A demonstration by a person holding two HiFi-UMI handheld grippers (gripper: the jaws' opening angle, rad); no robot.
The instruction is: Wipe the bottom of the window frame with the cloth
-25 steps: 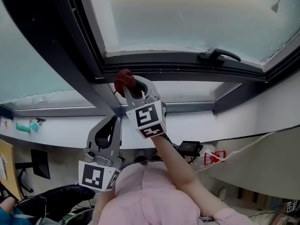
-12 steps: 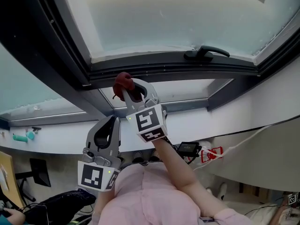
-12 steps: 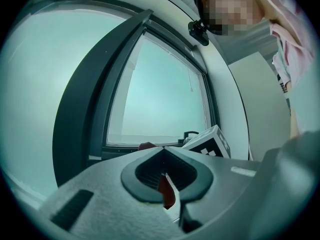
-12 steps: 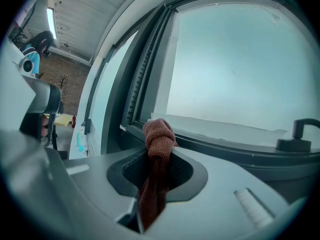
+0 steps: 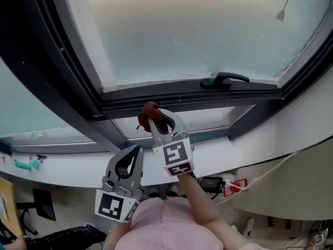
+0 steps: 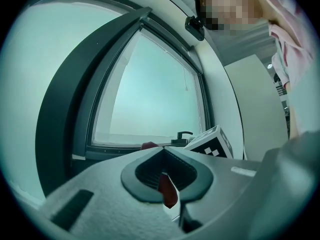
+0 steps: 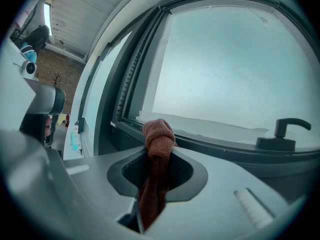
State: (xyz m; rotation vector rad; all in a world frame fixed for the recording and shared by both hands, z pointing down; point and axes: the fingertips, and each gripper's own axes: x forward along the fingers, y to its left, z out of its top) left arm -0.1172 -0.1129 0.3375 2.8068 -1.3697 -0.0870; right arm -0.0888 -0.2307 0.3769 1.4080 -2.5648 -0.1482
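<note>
Rightward along the rail is where the cloth [image 5: 150,110] has gone since the earlier frame: it now sits further from the frame's left corner and closer to the handle [image 5: 223,79].

It is a red-brown knot poking out past the tips of the right gripper [image 5: 152,116], which is clenched on it, with the tail hanging back through the jaw opening. In the right gripper view the knot [image 7: 158,134] lies against the line of the dark rail [image 5: 208,95] along the bottom of the frame. Whether it presses on the metal I cannot tell.

That rail runs left to right, just beyond the knot. The longer stretch lies to the right, under the handle, so I judge the next stroke goes that way along the rail's length.

Lower and nearer the person, the left gripper [image 5: 138,151] hangs well short of the rail with its jaws together on nothing. A red sliver in their slit looks like the cloth beyond. The right gripper is clearly the nearer one.
</note>
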